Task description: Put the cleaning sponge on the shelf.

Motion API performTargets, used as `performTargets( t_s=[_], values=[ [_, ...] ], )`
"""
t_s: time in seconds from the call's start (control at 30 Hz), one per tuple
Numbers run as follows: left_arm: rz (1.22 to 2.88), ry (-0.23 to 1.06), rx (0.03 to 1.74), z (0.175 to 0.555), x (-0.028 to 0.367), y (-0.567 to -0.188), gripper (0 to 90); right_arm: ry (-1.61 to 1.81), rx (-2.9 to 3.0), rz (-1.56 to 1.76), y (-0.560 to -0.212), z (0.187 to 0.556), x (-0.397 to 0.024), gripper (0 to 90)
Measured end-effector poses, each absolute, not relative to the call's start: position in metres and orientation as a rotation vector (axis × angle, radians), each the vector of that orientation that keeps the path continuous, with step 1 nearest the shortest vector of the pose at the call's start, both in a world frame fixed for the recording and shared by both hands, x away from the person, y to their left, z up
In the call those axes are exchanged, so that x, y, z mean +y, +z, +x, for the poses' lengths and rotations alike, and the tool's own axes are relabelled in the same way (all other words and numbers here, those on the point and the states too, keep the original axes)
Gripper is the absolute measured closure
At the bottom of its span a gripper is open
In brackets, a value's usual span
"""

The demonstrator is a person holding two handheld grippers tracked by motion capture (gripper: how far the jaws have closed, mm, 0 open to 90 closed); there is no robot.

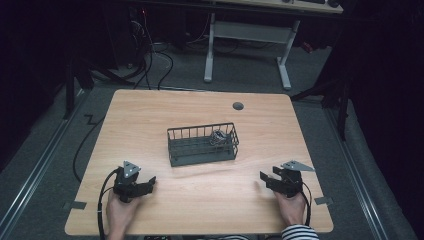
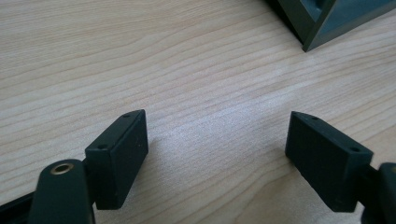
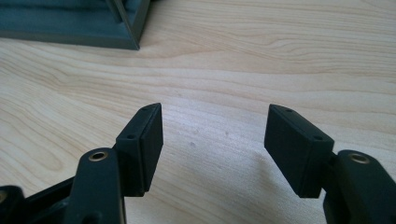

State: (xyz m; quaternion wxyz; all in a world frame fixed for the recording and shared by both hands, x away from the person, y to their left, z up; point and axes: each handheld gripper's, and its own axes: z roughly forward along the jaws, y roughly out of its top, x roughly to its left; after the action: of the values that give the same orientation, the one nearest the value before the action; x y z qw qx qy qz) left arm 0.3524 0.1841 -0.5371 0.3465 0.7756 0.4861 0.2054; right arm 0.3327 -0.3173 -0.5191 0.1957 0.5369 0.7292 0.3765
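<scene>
High view: my two grippers rest apart on the worktop (image 1: pixel 200 210).
Left gripper (image 1: pixel 148 184) and right gripper (image 1: pixel 265 178) spread their fingers wide, empty; wire basket (image 1: pixel 202 144) beyond the fingertips.

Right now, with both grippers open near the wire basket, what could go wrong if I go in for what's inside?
The small tangled item lies in the right end of the basket, behind tall wire walls; a jaw could catch a wire. The basket looks light and may slide if nudged. Both the left gripper and the right gripper sit low on the table, so lift before reaching.
</scene>
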Motion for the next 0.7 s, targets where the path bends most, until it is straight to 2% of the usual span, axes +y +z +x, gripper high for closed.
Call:
performTargets(
  t_s=[0.7],
  values=[
    [2.013,0.533,1.261,0.352,0.184,-0.537,21.7,0.948,2.083,1.461,-0.53,0.333,-0.31,36.1]
  ],
)
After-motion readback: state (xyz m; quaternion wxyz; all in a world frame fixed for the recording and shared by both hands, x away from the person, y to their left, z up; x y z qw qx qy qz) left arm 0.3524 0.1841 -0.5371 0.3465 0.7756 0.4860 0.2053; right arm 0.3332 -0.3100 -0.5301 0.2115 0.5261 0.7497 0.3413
